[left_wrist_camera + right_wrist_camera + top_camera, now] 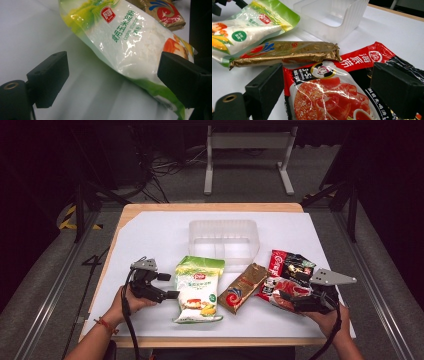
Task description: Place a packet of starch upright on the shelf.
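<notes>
The left gripper point(169, 286) sits at the left edge of the starch bag point(198, 290), its jaws wide apart and holding nothing; in the left gripper view the bag point(130, 47) lies between and just beyond the two pads, untouched. The right gripper point(285, 297) is at the near end of the red packet point(283, 287), also spread wide and empty, with the packet point(329, 97) lying flat under the gap between its jaws. Between the two lies a gold packet point(243, 287), and the clear bin point(223, 239) stands just beyond all three, toward the far side of the white mat point(150, 235). The step in hand looks like picking up a bag with each gripper, probably to load the bin. To do it well, the left should slide further over the starch bag so the pads close on the filled body or a firm seam, not on the slippery corner film, which would likely slip. The right should tip its lower jaw under the red packet's edge before closing, since a flat pouch gives little to pinch, and should keep clear of the dark packet point(299, 265) lying just beyond it.
</notes>
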The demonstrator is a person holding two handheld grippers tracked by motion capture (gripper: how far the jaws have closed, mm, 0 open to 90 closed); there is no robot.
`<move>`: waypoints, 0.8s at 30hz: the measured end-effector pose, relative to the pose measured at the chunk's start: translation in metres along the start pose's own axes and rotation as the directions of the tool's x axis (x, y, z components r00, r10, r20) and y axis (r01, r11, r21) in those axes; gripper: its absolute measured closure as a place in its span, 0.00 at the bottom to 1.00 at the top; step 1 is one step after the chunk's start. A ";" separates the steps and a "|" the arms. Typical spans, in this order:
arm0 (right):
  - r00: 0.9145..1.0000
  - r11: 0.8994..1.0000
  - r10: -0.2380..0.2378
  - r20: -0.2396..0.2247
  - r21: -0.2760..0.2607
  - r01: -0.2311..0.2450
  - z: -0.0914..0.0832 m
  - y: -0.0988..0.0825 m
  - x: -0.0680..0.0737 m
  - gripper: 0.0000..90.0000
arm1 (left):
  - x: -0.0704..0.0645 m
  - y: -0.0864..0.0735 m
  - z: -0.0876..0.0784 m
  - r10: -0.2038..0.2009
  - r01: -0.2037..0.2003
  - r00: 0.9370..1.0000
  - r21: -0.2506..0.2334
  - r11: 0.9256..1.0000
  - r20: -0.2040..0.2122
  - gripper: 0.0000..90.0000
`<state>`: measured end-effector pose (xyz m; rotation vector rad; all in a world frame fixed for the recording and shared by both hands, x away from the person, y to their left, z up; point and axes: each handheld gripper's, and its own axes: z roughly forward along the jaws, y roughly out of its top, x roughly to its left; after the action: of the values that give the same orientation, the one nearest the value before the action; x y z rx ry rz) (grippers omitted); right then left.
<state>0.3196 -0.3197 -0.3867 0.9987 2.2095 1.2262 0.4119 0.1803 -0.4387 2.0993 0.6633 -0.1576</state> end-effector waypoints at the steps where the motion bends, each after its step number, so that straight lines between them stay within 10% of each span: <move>1: 1.000 1.000 -0.006 0.000 0.004 0.006 0.001 -0.001 0.001 0.14 | 0.001 0.002 0.004 0.001 -0.002 1.000 0.009 1.000 0.007 0.13; 16: 0.999 1.000 -0.014 -0.031 0.003 0.014 0.006 -0.007 0.003 0.14 | 0.010 0.023 0.044 -0.024 0.018 0.992 0.045 0.999 0.128 0.21; 24: 0.999 1.000 -0.020 -0.038 0.007 0.020 0.005 -0.010 0.004 0.15 | 0.009 0.024 0.047 -0.002 0.001 0.995 0.003 1.000 0.095 0.50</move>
<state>0.3167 -0.3175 -0.3982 0.9618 2.2496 1.2388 0.4386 0.1356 -0.4515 2.0806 0.6077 -0.2585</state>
